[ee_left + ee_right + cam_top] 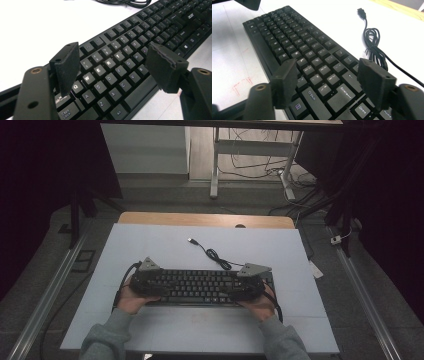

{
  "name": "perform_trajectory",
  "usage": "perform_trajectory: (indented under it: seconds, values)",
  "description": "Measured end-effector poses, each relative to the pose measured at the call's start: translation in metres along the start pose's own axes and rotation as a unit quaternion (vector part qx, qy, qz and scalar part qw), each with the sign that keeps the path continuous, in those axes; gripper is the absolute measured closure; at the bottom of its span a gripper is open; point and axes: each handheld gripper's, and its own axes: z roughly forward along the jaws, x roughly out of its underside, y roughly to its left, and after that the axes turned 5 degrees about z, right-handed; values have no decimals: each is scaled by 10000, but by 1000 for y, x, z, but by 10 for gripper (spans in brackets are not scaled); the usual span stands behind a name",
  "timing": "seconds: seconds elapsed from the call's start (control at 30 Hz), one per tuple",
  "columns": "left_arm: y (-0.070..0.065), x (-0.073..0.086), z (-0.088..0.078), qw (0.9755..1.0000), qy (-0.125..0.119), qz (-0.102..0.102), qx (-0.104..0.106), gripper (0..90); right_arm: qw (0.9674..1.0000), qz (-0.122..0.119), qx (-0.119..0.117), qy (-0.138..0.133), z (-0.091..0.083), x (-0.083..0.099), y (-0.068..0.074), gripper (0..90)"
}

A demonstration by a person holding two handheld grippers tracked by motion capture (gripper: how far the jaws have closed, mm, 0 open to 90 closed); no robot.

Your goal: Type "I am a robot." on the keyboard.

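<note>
A black keyboard point(200, 287) lies flat on the white desk point(165, 245), with one hand-held gripper at each end. The left hand-held gripper point(113, 66) hangs over the keyboard's left end, jaws spread wide; the Q, W, E, R and A, S, D keys show in the gap between its pads point(66, 67), and neither pad presses on anything. In the high view this left hand-held gripper point(145, 282) sits in the person's left hand point(131, 299). The right hand-held gripper point(329, 83) hangs over the right end, jaws also apart, above the Shift and Enter keys, with no pad touching the keyboard. In the high view the right hand-held gripper point(247, 287) is in the right hand point(260, 306). Beyond the right hand-held gripper, the keyboard's cable point(374, 47) lies coiled on the desk, its USB plug point(361, 12) at the far end.
</note>
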Motion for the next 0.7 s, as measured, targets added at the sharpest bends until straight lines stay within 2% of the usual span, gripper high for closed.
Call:
perform_trajectory:
  seconds: [0.13, 0.27, 0.53, 0.7]
  values:
    - [0, 0, 1, 10000, 26, 15, 11, 269, 9999, 21, -35, -129, 0, -2, 1, 479]
    - [-1, 0, 2, 10000, 48, 46, 8, 267, 9999, 68, -85, -95, 4, -5, 2, 611]
    - [-1, 0, 3, 9999, 81, 68, 23, 266, 9995, -4, -291, 104, 16, -12, 9, 869]
    - [-1, 0, 3, 9999, 93, 73, 22, 266, 9992, -39, -348, 169, 26, -17, 14, 896]
